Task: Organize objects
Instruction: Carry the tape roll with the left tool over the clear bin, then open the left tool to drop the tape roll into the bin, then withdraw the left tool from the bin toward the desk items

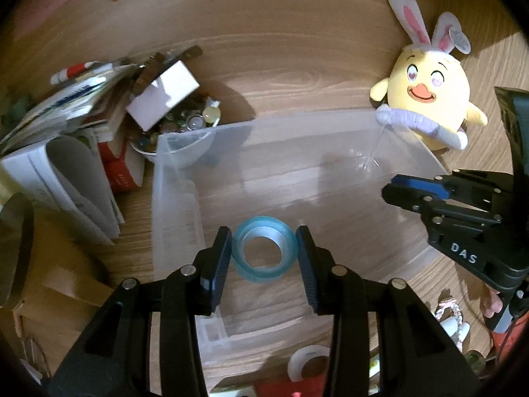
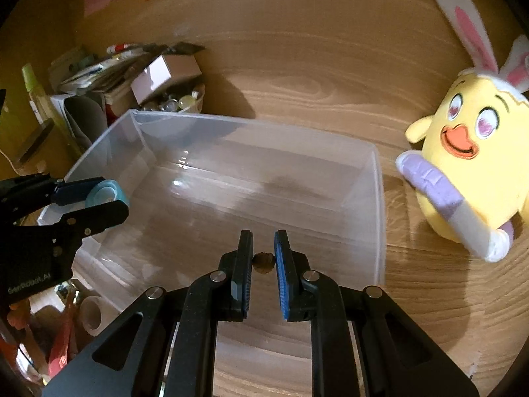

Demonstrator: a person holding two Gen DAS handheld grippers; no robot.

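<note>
L gripper [image 1: 264, 258] clamped on blue tape roll [image 1: 264, 248], R gripper [image 2: 263, 263] pinching small brown nut-like bit [image 2: 263, 263], both above clear bin [image 2: 377, 198]. Could bounce out if dropped too high; might knock chick plush [image 2: 469, 165] beyond.

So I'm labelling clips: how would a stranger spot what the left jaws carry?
Find the clear plastic bin on the wooden table. Over its left side the left gripper holds a tape roll: a pale blue ring, unlike the white roll outside the bin.
</note>
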